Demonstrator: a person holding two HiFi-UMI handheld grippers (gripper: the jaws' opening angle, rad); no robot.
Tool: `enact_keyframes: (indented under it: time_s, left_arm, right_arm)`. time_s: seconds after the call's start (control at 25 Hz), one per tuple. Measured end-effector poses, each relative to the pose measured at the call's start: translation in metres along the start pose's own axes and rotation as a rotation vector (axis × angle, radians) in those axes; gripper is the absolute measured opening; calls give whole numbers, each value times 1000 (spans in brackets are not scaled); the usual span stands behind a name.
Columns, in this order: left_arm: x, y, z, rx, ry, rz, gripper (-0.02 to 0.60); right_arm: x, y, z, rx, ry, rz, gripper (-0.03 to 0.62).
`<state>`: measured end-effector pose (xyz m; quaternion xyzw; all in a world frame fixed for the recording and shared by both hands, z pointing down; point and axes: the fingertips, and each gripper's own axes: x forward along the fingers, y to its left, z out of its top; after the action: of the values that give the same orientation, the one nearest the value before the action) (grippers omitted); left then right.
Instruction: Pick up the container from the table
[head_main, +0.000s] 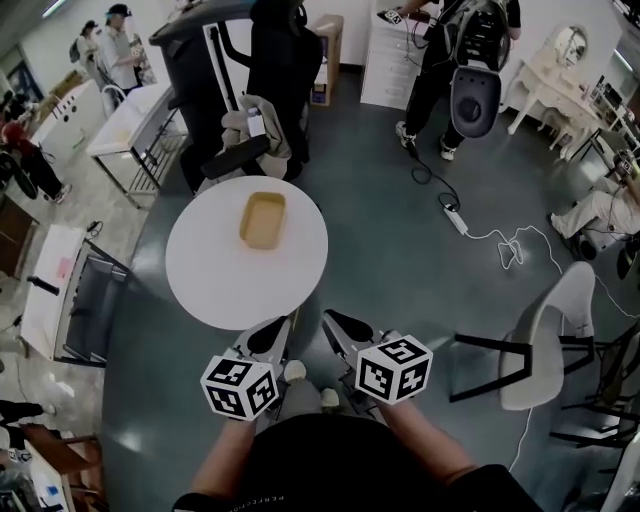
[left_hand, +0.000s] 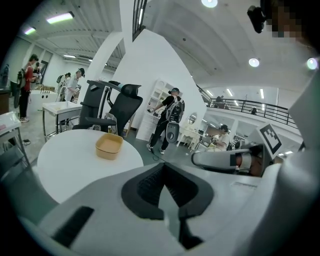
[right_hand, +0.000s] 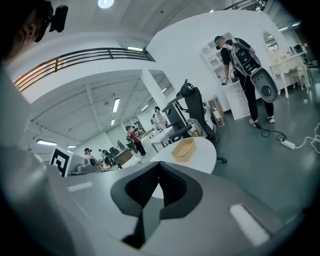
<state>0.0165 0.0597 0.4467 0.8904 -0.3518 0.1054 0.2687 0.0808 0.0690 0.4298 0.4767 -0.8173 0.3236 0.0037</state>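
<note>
A tan rectangular container (head_main: 263, 220) sits empty on the round white table (head_main: 210, 275), toward its far side. The same container (left_hand: 109, 145) shows left of centre in the left gripper view, and the container (right_hand: 183, 149) also sits on the table (right_hand: 202, 155) in the right gripper view. My left gripper (head_main: 279, 331) hangs at the table's near edge, jaws shut with nothing between them. Beside it, my right gripper (head_main: 334, 326) is also shut and empty. Both are well short of the container.
A black office chair (head_main: 262, 90) stands just behind the table. A white chair (head_main: 545, 340) is at the right. A power strip with cable (head_main: 470, 228) lies on the floor. A person (head_main: 455, 60) stands at the back, others at the far left (head_main: 115, 45).
</note>
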Motion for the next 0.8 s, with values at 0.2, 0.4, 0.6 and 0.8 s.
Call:
enact_keyframes:
  time_s: [0.2,0.4,0.6,0.8]
  left_arm:
    - [9,14,6,-16,1,10,-6]
    - [21,41,21,-24,2,15,-6]
    - [30,72,35,-36,4,24,-6]
    - [41,95,50,-19,15,21,-6]
  right_arm:
    - [16,-7,6,9,14,-3,0]
    - [48,-10,22,5,20,-1,0]
    - [79,-15,35,-2,28,-12,0]
    - [108,-25,43,1,46,-43,0]
